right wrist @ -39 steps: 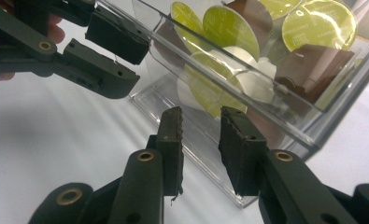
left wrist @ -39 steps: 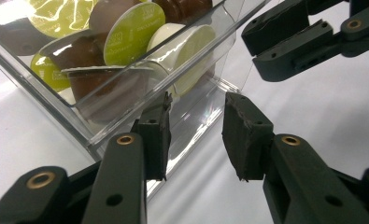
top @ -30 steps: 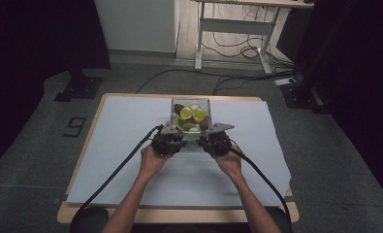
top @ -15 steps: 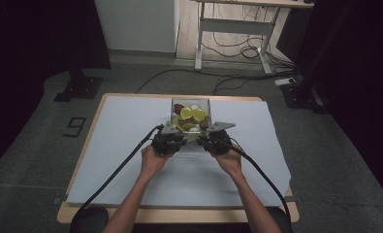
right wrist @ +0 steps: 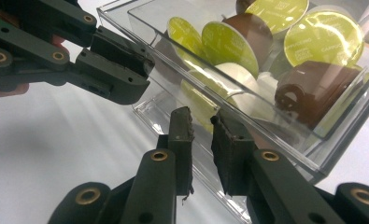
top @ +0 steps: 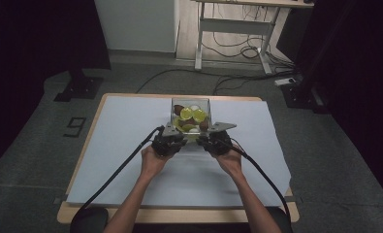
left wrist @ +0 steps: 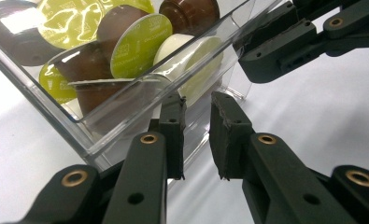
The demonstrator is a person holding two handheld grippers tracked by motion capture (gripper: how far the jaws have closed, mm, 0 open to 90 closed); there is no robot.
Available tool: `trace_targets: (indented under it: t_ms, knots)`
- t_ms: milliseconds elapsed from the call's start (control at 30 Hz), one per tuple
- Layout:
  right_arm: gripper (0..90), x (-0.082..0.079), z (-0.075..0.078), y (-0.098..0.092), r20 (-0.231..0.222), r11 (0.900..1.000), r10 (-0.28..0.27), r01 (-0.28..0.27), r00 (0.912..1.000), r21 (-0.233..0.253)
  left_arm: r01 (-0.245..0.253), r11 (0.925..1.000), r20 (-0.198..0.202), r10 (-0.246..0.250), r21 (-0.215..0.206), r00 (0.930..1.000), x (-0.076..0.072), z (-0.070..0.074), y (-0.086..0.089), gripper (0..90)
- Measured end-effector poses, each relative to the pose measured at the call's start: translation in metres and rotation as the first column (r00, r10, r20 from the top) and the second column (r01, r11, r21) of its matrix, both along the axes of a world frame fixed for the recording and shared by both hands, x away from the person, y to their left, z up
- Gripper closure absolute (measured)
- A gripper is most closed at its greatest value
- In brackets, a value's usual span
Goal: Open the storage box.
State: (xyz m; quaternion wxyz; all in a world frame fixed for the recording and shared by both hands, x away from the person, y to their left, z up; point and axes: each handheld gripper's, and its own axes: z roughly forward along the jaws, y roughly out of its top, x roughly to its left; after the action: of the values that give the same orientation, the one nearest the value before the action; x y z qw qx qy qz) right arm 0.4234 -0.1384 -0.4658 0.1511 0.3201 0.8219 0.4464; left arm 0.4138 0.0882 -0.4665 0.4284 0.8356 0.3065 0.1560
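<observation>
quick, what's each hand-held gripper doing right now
left hand-held gripper: shut on the clear box near wall.
right hand-held gripper: shut on the same wall.

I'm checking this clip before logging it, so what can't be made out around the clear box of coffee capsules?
- Print on capsule lids: blurred in both gripper views.
- Lower capsules: buried under upper ones in the clear box.
- Left gripper and right gripper: contact with the wall unclear; the jaws cover it.
- High view: hands hide the near wall.

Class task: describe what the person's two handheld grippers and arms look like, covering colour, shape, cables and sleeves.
Both the left gripper and the right gripper have two flat black jaws on dark linkage arms with brass-coloured pivot rivets. A grey three-cornered plate tops each, and a black cable trails from each towards the person. The forearms are bare, with no sleeves.
</observation>
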Motion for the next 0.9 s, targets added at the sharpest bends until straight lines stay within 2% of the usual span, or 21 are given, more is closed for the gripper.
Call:
trace_targets:
  t_ms: [167, 433, 900]
  knots:
    - [76.4, -0.004, 0.001, 0.0, -0.001, 1.0, 0.011, -0.011, 0.9999, 0.004, 0.011, 0.9999, 0.0, -0.011, 0.001, 0.9999, -0.004, 0.0, -0.001, 74.9]
    - [76.4, -0.012, 0.002, 0.001, 0.02, 1.0, 0.022, -0.021, 0.9996, -0.023, 0.015, 0.9998, -0.005, -0.015, -0.013, 0.9999, -0.01, 0.0, 0.0, 74.9]
    - [76.4, -0.025, 0.002, 0.0, 0.025, 0.999, 0.028, -0.028, 0.9993, -0.025, 0.026, 0.9995, -0.008, -0.027, -0.018, 0.9996, -0.021, 0.0, 0.001, 74.9]
